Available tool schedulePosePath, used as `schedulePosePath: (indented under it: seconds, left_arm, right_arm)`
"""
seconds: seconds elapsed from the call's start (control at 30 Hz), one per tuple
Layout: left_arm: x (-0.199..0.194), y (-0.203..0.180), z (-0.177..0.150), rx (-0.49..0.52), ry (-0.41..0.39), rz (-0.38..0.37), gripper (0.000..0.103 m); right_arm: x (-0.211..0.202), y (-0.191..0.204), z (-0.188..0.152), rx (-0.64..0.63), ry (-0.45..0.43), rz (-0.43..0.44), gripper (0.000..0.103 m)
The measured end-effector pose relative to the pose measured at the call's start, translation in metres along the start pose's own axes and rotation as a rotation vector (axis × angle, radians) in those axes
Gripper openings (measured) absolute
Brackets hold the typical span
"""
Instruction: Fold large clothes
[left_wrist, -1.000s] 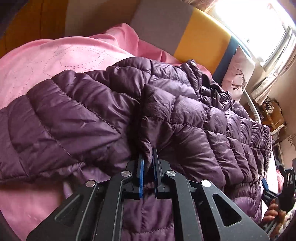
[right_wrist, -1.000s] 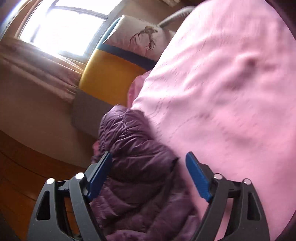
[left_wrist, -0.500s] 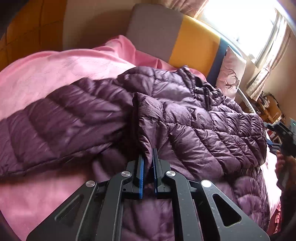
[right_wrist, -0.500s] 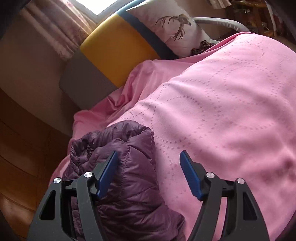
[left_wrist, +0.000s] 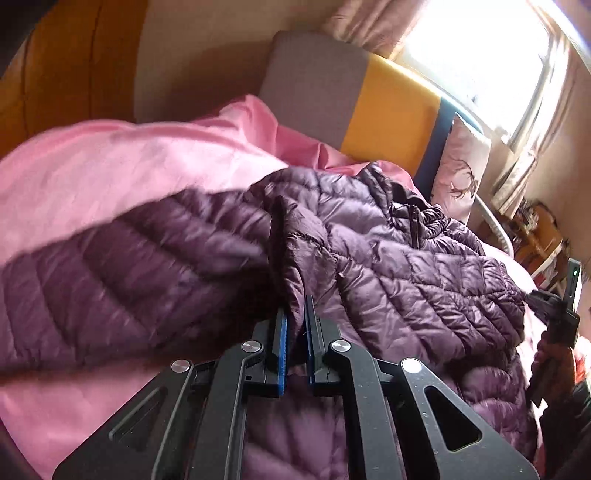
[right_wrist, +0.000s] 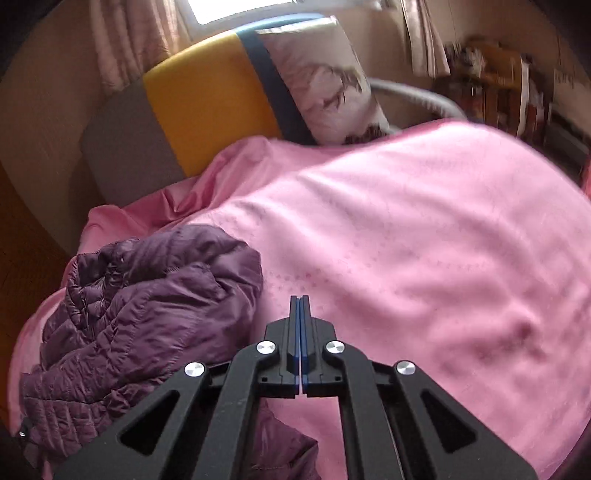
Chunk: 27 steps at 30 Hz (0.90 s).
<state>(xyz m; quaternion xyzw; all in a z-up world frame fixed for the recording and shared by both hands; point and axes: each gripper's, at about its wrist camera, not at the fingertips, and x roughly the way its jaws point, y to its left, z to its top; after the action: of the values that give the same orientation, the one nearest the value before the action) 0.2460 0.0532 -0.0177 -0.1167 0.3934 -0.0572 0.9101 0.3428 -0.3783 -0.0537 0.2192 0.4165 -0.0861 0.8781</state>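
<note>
Both wrist views close over jacket (left_wrist: 388, 258)

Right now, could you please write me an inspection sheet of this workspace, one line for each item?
Surface: pink bedspread covers the bed; it is wrinkled near the headboard.
Job's things: purple puffer jacket lies spread on the bedspread, partly bunched.
Clutter: nothing seen on the bedspread besides the jacket.
Grippers: left gripper is shut on a fold of the jacket; right gripper is shut, with nothing between its fingers, beside the jacket's edge.
Cables: nothing seen.
Surroundings: grey, yellow and blue headboard, deer-print pillow, curtains, bright window, blurred wooden shelf.
</note>
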Motion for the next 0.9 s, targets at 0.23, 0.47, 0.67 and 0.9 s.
schedulePosePath:
  seconds: [0.23,0.47,0.67,0.9]
  left_arm:
    - [0.015,-0.016,0.019,0.052,-0.002,0.022,0.007]
    - [0.026,-0.031,0.021,0.074,0.005,0.022,0.007]
    - [0.057,-0.048,0.022,0.139,0.061,0.039,0.007]
    - [0.092,-0.029,0.004,0.081,0.104,0.026,0.009]
  right_arm:
    - [-0.043,-0.005,0.005,-0.004,-0.080,0.098,0.034]
    - [-0.040,0.093,-0.021,-0.324,-0.026,0.206,0.055]
    - [0.030,0.051,-0.036,-0.192,0.072,-0.051,0.060]
    - [0.039,0.058,-0.048,-0.282,0.029,0.018,0.087]
